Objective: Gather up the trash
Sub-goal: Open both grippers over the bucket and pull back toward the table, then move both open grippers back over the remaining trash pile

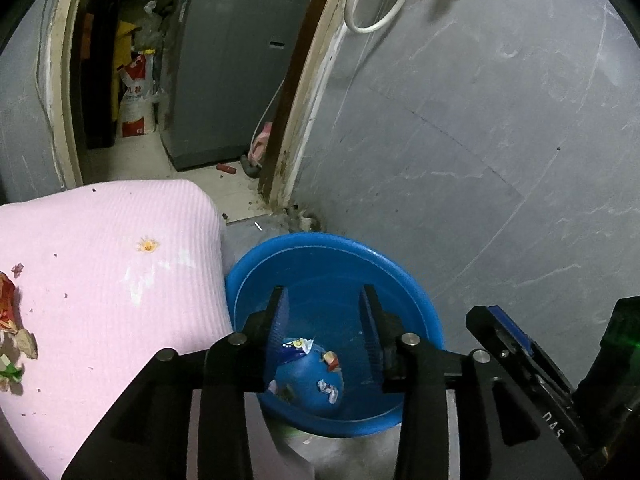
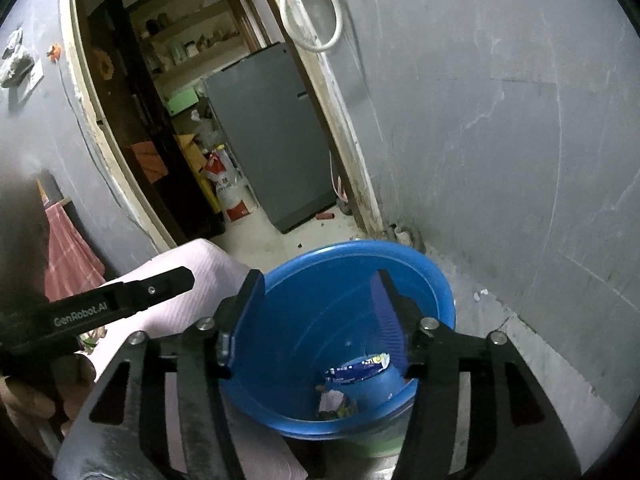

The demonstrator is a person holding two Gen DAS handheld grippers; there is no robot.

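Observation:
A blue plastic basin (image 1: 416, 304) stands on the floor beside a pink cloth-covered surface (image 1: 112, 264). In it lie a blue snack wrapper (image 1: 294, 350) and small paper scraps (image 1: 329, 390). My left gripper (image 1: 325, 294) hangs open over the basin, nothing between its pads. More trash, a red wrapper (image 1: 6, 304) and green scraps (image 1: 9, 372), lies on the pink cloth at the far left. In the right wrist view my right gripper (image 2: 319, 278) is open above the same basin (image 2: 436, 276), over the blue wrapper (image 2: 358, 368) and a white scrap (image 2: 330, 400).
A grey wall (image 1: 500, 120) rises right behind the basin. A doorway on the left leads to a grey appliance (image 1: 232, 72) and a red-and-white sack (image 1: 136, 96). A white hose (image 2: 316, 12) loops on the wall. A pink towel (image 2: 68, 248) hangs at the left.

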